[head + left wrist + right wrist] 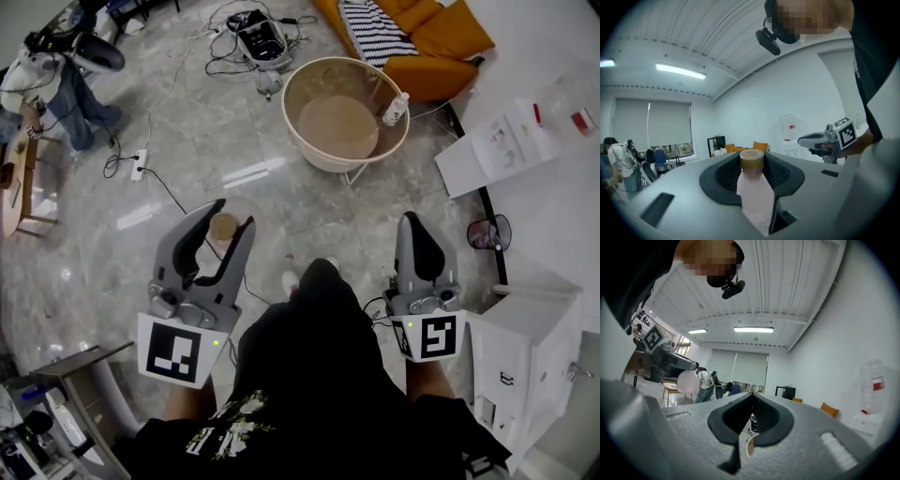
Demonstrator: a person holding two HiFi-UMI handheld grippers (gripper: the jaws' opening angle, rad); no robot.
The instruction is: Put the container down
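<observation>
A pale pink bottle (753, 192) with a brown cap (223, 227) stands upright between the jaws of my left gripper (225, 225), which is shut on it. In the left gripper view the dark pads (723, 176) press on the bottle's sides just below the cap, and the gripper (752, 158) is tilted up towards the ceiling. My right gripper (417, 223) is held level with it on the right, shut and empty. In the right gripper view the jaws of this gripper (751, 397) meet edge to edge. Both are held above the floor in front of the person's body.
A round beige tub (292, 75) with brownish contents and a small bottle (396, 109) stands on a stand ahead. Beyond lie cables, a power strip (139, 167) and an orange sofa (441, 37). A white cabinet (525, 352) is at right, a person (58, 86) far left.
</observation>
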